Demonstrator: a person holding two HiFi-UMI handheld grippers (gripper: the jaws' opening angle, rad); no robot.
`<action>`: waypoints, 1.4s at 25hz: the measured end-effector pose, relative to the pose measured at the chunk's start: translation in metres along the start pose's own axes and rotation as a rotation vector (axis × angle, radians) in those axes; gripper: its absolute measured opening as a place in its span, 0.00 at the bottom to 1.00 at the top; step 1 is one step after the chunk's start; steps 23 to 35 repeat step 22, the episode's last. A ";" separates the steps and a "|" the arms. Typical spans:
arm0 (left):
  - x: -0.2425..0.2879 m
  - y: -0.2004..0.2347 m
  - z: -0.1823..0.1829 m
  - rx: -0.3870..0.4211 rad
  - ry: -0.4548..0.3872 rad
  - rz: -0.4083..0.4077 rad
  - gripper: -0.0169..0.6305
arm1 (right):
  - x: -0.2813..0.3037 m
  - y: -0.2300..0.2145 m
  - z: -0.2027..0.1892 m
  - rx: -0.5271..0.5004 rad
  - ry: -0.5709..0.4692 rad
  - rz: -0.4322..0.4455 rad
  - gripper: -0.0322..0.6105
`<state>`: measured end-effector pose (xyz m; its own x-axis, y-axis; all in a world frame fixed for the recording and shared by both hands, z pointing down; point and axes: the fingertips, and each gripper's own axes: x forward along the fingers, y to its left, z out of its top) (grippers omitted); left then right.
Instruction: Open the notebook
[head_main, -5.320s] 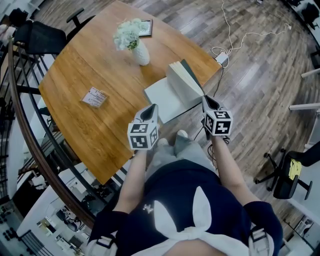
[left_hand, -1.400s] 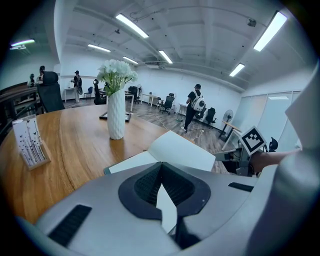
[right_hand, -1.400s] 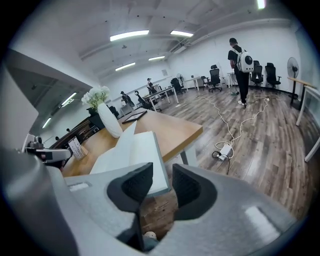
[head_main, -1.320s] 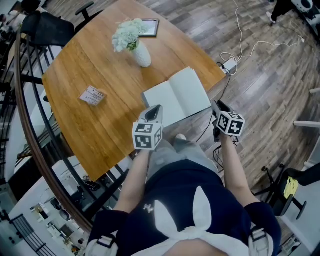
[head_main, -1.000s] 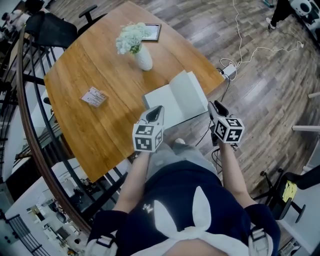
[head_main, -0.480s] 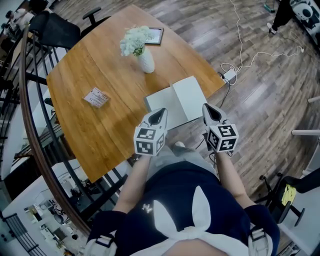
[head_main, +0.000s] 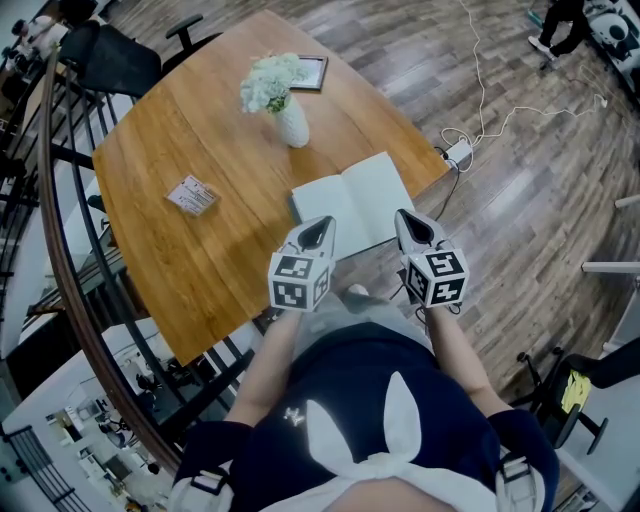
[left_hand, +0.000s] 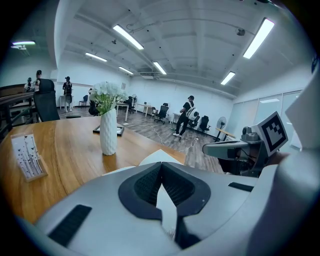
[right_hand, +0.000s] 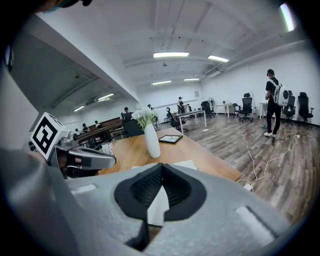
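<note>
The notebook (head_main: 352, 203) lies open and flat on the table (head_main: 160, 130) with pale, blank-looking pages up. It sits against the edge nearest the person, close to the right corner, and as it lies the opening looks done. It should handle as a light thing, with thin leaves that bend and crease easily over a stiffer cover. The smooth paper may slide on the polished wood if pushed sideways. I judge the best hold to be the free outer edge of a cover or of a few leaves, near the corner by the table's edge. It would be pinched lightly and swung about the spine rather than dragged. A hard pinch on a single leaf could fold or tear it, and the spine may want to spring partly shut. The left hand-held gripper (left_hand: 161, 167) has its jaws pressed together with nothing between them, and hangs over the near edge by the left page, seemingly clear of it. The right hand-held gripper (right_hand: 161, 169) is likewise closed and empty, just off the table's edge beside the right page. The only container is a white vase (head_main: 293, 122), upright toward the far side of the table and well apart from the notebook; it holds white flowers (head_main: 268, 78). A small packet (head_main: 190, 195) lies toward the left corner, and a dark frame (head_main: 308, 72) lies by the far right edge.
</note>
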<state>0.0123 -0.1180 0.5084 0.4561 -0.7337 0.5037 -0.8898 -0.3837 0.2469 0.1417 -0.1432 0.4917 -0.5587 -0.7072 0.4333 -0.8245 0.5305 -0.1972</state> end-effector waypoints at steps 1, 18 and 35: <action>0.000 0.000 0.000 0.000 0.001 0.000 0.05 | 0.000 0.001 0.000 -0.001 0.002 0.003 0.05; 0.005 0.008 -0.004 -0.011 0.012 0.008 0.05 | 0.010 0.006 -0.003 -0.018 0.031 0.023 0.05; 0.004 0.011 -0.005 -0.014 0.009 0.015 0.05 | 0.011 0.004 -0.006 -0.012 0.038 0.014 0.05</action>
